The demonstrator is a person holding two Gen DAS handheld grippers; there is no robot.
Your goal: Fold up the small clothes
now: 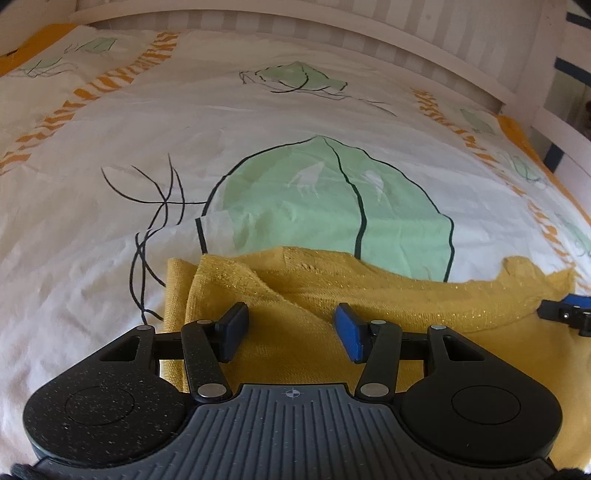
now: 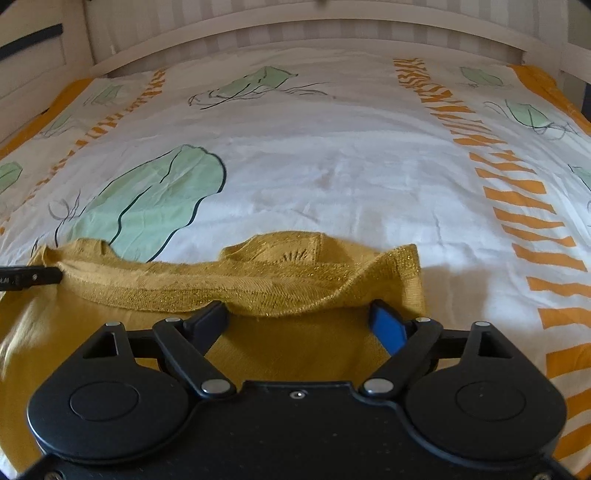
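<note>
Nearest us, both tongs hang released over the yellow garment (image 1: 369, 295): left tongs (image 1: 291, 332) above its left end, right tongs (image 2: 299, 325) above its right. Neither pinches cloth. The garment's long axis runs left to right, its folded edge just beyond the pads. Farther off, the bed sheet (image 2: 332, 166) lies bare.

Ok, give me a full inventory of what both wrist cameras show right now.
knitted garment: one, mustard yellow with glitter thread, partly folded on the bed's near edge.
bedsheet: one, white with green leaf prints and orange stripes, covering the bed.
bed frame: one, white, slatted, at the far end.
left gripper: one, black with blue pads, open above the garment.
right gripper: one, black with blue pads, open wide over the garment's folded edge.
</note>
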